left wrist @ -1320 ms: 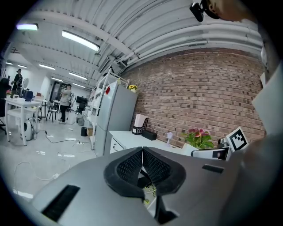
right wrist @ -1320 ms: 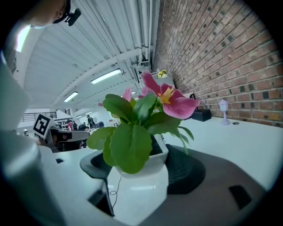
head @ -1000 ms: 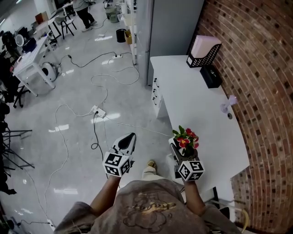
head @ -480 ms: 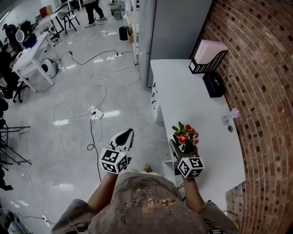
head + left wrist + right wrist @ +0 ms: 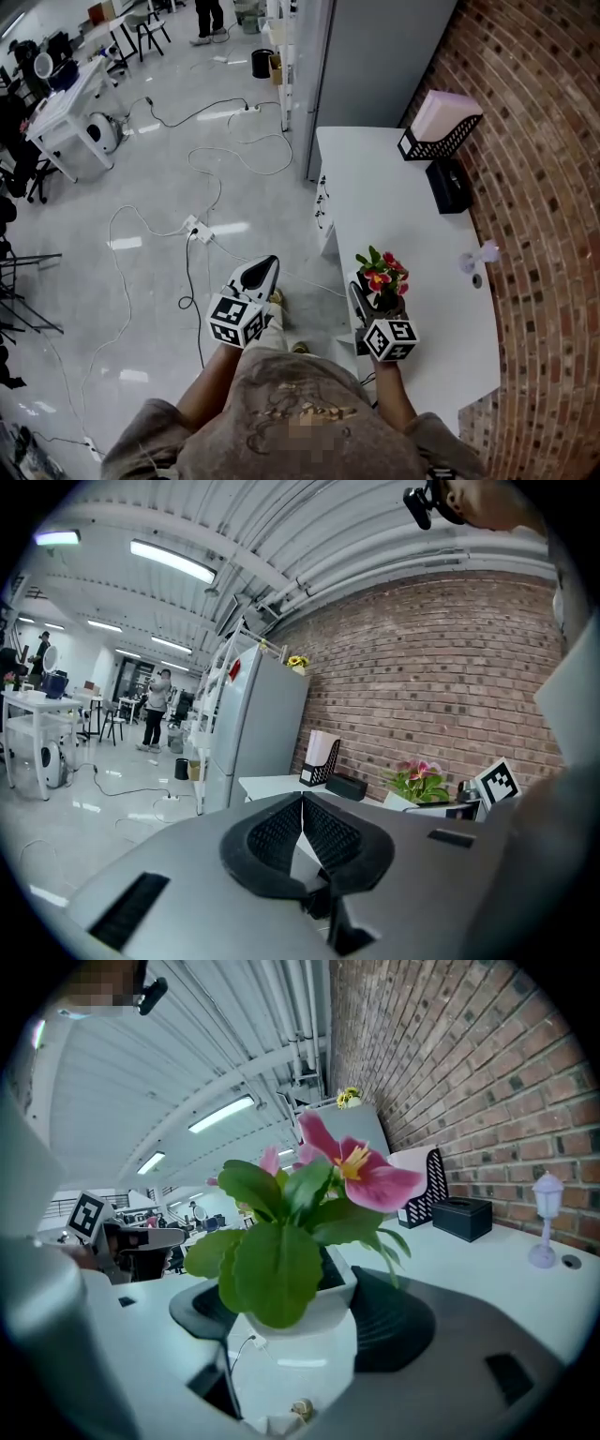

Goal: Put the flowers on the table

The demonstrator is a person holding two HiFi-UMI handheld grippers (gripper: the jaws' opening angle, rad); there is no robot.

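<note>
— What's the wall [image 5: 548, 234] made of?
— Rough red brick. The floor [image 5: 159, 272] is glossy and mirrors the lights.
— And the pot [image 5: 336, 1299]?
— Smooth and white; ceramic or plastic, hard to tell. The table [image 5: 384, 187] looks smooth and matt.

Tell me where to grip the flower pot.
Grip the pot by its sides near the rim, coming in level from the side, as the right gripper does. Leaves and blooms overhang the top, so a top grasp would likely crush them.
</note>
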